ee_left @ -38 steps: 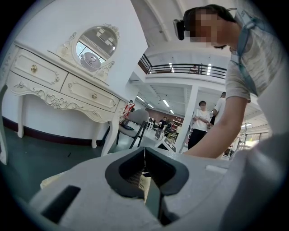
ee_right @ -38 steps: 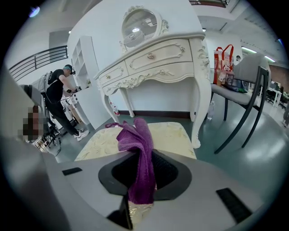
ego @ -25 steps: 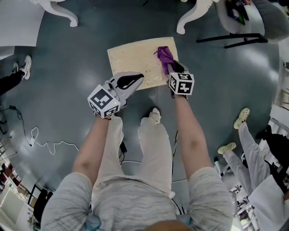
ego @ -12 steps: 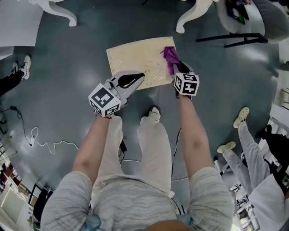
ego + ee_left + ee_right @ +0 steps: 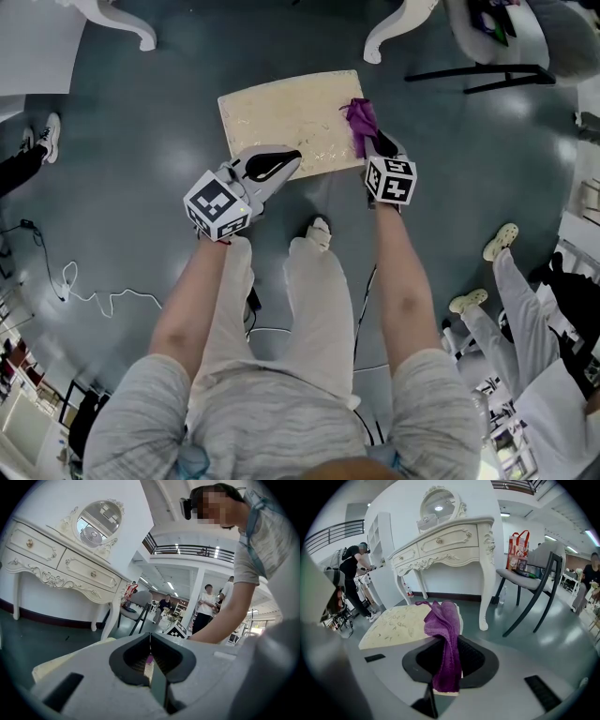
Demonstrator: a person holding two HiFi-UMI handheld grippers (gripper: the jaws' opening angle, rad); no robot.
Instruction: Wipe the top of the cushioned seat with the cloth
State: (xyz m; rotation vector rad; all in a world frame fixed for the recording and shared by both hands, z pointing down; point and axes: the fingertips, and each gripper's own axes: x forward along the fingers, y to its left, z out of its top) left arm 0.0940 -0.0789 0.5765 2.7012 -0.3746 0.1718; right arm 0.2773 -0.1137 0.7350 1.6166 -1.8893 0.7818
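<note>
Right gripper [image 5: 377,150] clamped on purple cloth [image 5: 361,120] — cloth bunched at right edge of seat [image 5: 277,117], free end resting on cushion top. Left gripper [image 5: 270,166] hovered at near edge of seat — jaws pressed together, nothing between.

Cushioned seat [image 5: 277,117] top bare left of the cloth [image 5: 362,120]; floor [image 5: 159,122] open to its left; dresser leg [image 5: 396,26] and chair base [image 5: 473,75] crowd the far right.
</note>
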